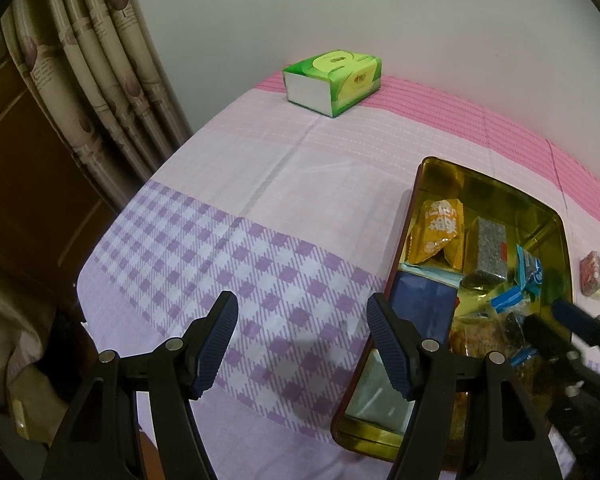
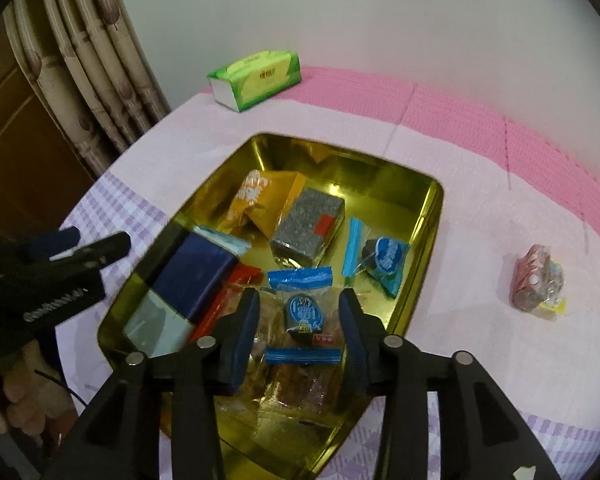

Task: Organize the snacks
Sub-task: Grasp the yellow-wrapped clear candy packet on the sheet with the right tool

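A gold tin tray (image 2: 432,216) (image 1: 556,220) holds several snacks: an orange packet (image 2: 260,196) (image 1: 440,228), a grey packet (image 2: 308,224) (image 1: 490,248), a dark blue box (image 2: 192,276) (image 1: 420,304) and blue-sealed clear packets (image 2: 380,256). My right gripper (image 2: 300,320) is open above the tray, its fingers on either side of a blue-sealed packet (image 2: 304,312) lying on other snacks. A red-and-yellow snack (image 2: 538,280) (image 1: 592,276) lies on the cloth right of the tray. My left gripper (image 1: 300,344) is open and empty over the checked cloth, left of the tray.
A green tissue pack (image 1: 332,80) (image 2: 256,78) sits at the far edge by the wall. Curtains (image 1: 100,80) hang at the left, past the table edge. A pink and purple cloth (image 1: 260,184) covers the table.
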Tool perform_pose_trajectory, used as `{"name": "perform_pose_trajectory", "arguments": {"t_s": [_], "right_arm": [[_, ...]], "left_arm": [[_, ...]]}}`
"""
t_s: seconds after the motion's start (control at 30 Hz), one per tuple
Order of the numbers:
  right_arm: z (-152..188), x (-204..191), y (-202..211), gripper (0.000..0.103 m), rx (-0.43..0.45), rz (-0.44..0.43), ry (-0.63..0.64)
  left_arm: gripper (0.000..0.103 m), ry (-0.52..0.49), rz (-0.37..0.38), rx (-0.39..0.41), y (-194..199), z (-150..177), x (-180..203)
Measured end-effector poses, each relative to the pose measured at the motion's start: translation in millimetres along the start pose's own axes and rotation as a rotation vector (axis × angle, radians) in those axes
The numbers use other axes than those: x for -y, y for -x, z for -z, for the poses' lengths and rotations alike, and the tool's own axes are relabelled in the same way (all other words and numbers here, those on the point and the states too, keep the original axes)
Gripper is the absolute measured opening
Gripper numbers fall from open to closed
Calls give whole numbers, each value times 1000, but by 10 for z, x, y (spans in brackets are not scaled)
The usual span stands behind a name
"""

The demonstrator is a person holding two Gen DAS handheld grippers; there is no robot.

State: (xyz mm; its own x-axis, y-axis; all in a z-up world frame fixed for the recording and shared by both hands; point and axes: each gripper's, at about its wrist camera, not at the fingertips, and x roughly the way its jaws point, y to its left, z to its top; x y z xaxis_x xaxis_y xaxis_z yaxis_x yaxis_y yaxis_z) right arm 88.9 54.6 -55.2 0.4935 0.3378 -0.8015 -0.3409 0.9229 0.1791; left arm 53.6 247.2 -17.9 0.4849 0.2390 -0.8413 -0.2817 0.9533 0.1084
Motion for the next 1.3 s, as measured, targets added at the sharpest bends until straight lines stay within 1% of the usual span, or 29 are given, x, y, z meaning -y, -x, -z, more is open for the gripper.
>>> {"name": "perform_pose_trajectory", "arguments": {"t_s": [0.17, 0.27, 0.5, 0.67, 0.77, 0.97, 1.03, 1.17, 1.3], "right_arm": [[-47, 230, 244, 40, 56, 23, -33], [-55, 537, 354, 40, 77, 83, -71], [15, 1396, 460, 40, 70, 238, -192], [50, 1814, 385, 40, 44, 298, -246], [39, 1907, 254, 40, 23, 304, -260], [-13, 1984, 15, 40, -9, 289, -263], [-40, 1998, -8, 40, 1, 302, -260], [-26, 2066, -93, 40, -24, 295, -276], [38, 2095, -176, 36, -32, 278, -291]], "left_arm": [[68, -1, -1, 0, -2, 5, 11], [68, -2, 0, 0, -3, 5, 14], [68, -12, -3, 0, -6, 9, 31], [68, -29, -3, 3, -18, 17, 60], [68, -34, 5, 12, -17, 14, 79], [68, -37, 43, 62, 54, -1, 102], [68, -44, 47, 78, 74, 2, 127], [68, -61, 55, 94, 89, 8, 183], [68, -84, 52, 100, 86, 23, 241]]}}
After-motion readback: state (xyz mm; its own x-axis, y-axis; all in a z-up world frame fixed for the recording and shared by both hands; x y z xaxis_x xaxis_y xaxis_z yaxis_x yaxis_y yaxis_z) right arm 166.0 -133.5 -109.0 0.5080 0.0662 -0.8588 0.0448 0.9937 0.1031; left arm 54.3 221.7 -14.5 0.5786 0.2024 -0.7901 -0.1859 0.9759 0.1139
